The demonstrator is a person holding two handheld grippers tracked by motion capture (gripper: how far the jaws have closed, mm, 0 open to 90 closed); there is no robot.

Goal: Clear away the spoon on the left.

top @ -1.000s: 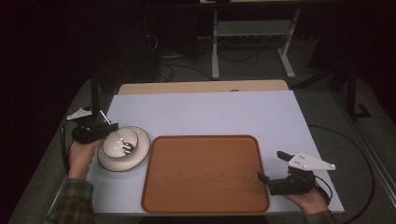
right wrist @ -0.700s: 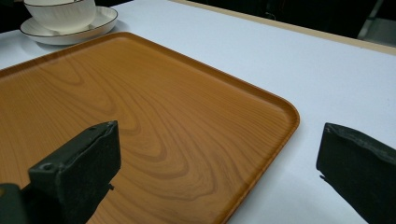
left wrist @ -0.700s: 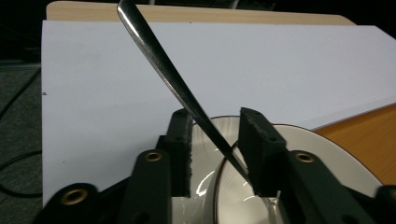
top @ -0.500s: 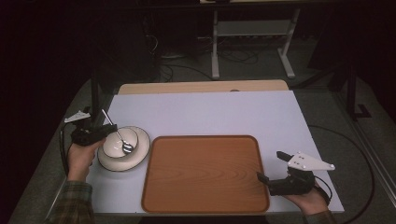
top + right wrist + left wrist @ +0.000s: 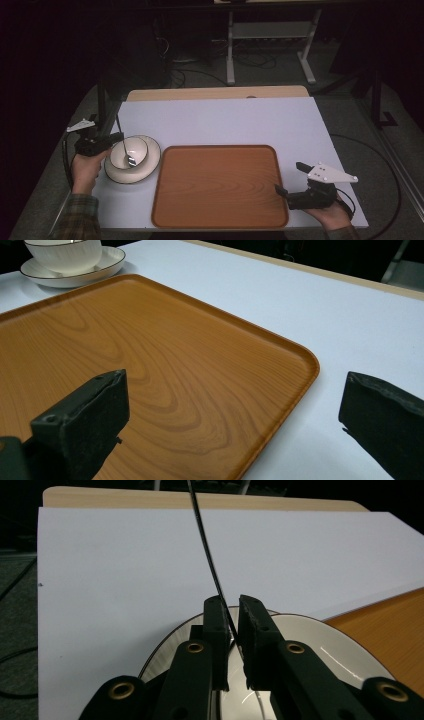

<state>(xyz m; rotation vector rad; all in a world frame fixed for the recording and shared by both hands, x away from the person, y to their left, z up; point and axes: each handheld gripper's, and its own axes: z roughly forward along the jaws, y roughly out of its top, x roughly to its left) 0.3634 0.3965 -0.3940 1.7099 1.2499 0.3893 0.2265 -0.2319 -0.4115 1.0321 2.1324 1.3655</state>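
**Spoon pinched over the bowl, right jaws wide at the tray**

Fingers on my left gripper (image 5: 229, 630) are clamped on the thin dark handle of a spoon (image 5: 125, 147); in the left gripper view the handle (image 5: 210, 560) rises from between the two black jaws and curves up and away over the white table cover (image 5: 220, 120). From the high view I see that gripper (image 5: 117, 139) at the left edge of the table, held in the person's hand (image 5: 86, 167), with a plaid sleeve (image 5: 75, 217) below it. The spoon slants down from the jaws, and its head lies inside the white bowl (image 5: 129, 152). The bowl sits on a dark-rimmed white saucer (image 5: 150, 165), and the saucer rests on the cover just beside the tray's left edge; I cannot tell whether the two touch.

Moving right, the wooden tray (image 5: 220, 187) lies flat at the near middle of the table, its surface bare.

Farther right, my right gripper (image 5: 230, 430) has its jaws wide apart and grips nothing. In the right gripper view, one jaw hangs over the tray's wood, the other over the white cover, with the tray's rounded corner (image 5: 310, 362) between them. From above, this gripper (image 5: 281, 190) sits low at the tray's near right corner, held in the other hand (image 5: 327, 215), its grey plate (image 5: 330, 173) on top.
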